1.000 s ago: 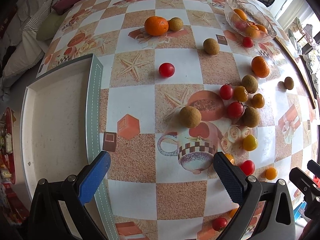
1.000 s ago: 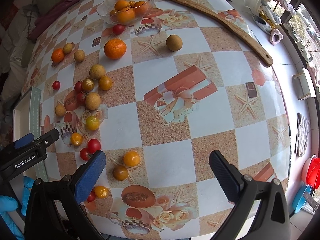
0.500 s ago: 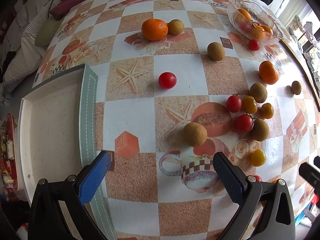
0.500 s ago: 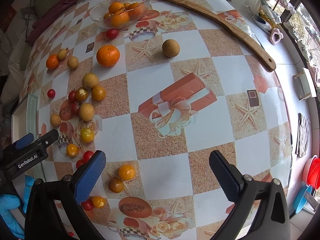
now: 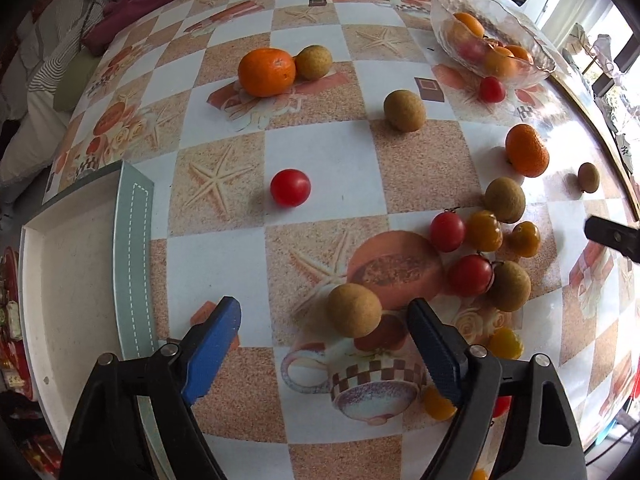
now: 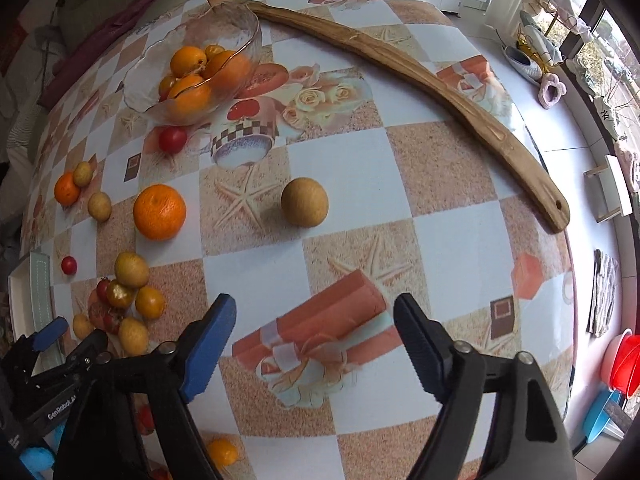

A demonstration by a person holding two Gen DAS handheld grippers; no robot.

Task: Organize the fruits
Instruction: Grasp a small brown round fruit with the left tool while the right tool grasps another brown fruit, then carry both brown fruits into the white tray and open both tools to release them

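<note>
Left gripper (image 5: 324, 320): jaws apart, just been closing, brown fruit (image 5: 354, 310) between them, untouched.
Right gripper (image 6: 314, 316): jaws apart, just been closing, holding nothing.
Oranges on table: two, near glass bowl (image 6: 236, 24).
Tray (image 5: 132, 240): one, left of brown fruit.

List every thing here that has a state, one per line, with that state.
Left gripper: open, jaws just been closing, brown fruit between them, untouched.
Right gripper: open, jaws just been closing, nothing between them.
Glass bowl: upright, partly filled with oranges.
White tray: no fruit on the part in view.
Wooden stick: lying flat on the table.
</note>
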